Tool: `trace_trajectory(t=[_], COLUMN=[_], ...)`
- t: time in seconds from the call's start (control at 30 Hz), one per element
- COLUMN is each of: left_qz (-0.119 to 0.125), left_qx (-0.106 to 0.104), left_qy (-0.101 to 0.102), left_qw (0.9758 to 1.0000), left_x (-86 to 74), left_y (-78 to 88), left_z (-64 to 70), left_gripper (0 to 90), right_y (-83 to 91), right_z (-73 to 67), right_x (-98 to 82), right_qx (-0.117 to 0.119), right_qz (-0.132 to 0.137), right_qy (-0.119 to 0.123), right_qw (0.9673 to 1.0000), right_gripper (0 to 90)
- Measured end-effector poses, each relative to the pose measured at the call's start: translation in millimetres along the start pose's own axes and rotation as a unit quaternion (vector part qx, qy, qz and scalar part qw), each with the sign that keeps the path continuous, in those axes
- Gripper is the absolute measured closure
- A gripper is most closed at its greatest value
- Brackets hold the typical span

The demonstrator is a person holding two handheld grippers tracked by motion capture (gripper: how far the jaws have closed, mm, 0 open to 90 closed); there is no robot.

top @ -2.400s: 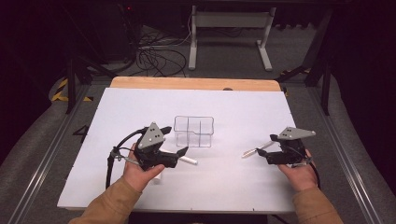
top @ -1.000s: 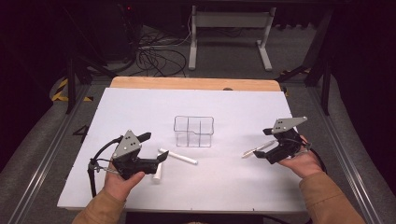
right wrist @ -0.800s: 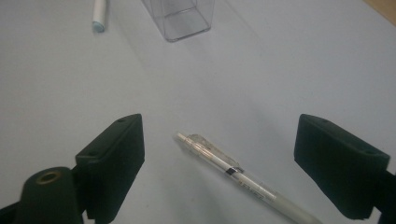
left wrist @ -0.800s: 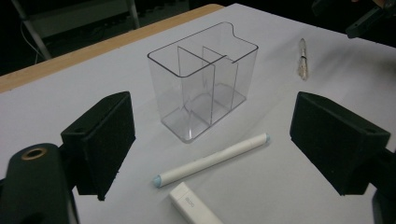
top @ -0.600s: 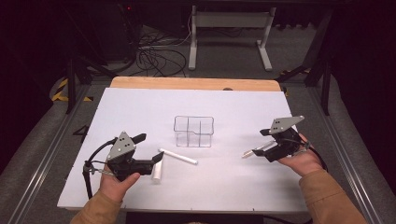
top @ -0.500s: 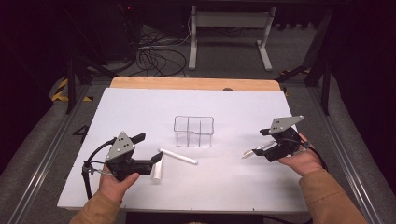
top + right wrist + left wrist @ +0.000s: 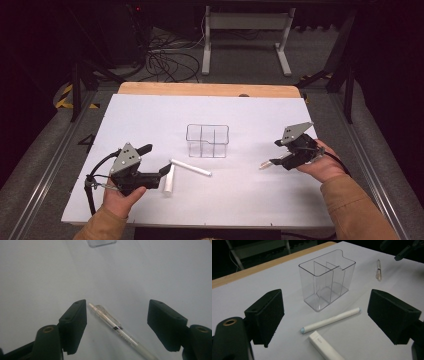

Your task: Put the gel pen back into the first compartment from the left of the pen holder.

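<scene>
A clear divided organizer (image 7: 207, 141) stands mid-table. A white marker (image 7: 190, 167) lies in front of it, and a white flat stick (image 7: 169, 180) lies beside the marker's left end. My left gripper (image 7: 155, 159) is open, just left of both. In the left gripper view the marker (image 7: 330, 320) and stick (image 7: 324, 347) lie on the table between the wide jaws of that gripper (image 7: 328, 312), with the organizer (image 7: 327, 282) beyond. My right gripper (image 7: 276, 152) is open over a clear pen (image 7: 267, 163). That pen (image 7: 117, 328) lies on the table between the jaws of the right gripper (image 7: 117, 315).
The white table sheet (image 7: 150, 115) ends at a wooden strip (image 7: 207, 90) at the far edge. Cables (image 7: 170, 62) and a desk frame (image 7: 245, 30) are on the floor beyond. A black cable (image 7: 92, 182) trails from the left gripper.
My left gripper has drawn back to the left, away from the organizer, leaving the marker and stick on the table. The right gripper has barely shifted and stays over the clear pen.
</scene>
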State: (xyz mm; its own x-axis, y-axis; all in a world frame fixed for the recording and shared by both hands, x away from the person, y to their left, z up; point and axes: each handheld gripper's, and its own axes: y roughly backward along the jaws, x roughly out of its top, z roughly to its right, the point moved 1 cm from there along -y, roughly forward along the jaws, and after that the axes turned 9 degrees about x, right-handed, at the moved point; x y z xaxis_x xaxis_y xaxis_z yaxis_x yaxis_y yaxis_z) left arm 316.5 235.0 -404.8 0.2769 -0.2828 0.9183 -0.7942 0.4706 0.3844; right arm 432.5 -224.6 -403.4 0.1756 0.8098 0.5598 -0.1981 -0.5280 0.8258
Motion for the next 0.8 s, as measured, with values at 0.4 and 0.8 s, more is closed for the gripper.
trace_trajectory(t=[0.4, 0.8], left_qz=[-0.004, -0.009], left_qx=[0.004, 0.001], left_qy=[0.005, 0.007], left_qw=[1.0000, 0.9999], left_x=[-3.6, -5.7], left_y=[3.5, 1.4], left_z=[-2.1, -1.7], left_gripper=[14.7, 14.7], right_y=[-11.2, -23.1], right_z=[6.7, 15.7], right_x=[1.7, -1.1], right_qx=[0.008, 0.019], right_qz=[-0.054, -0.102], right_qy=[0.026, 0.052], right_qw=[0.9982, 0.9933], right_gripper=[41.6, 47.0])
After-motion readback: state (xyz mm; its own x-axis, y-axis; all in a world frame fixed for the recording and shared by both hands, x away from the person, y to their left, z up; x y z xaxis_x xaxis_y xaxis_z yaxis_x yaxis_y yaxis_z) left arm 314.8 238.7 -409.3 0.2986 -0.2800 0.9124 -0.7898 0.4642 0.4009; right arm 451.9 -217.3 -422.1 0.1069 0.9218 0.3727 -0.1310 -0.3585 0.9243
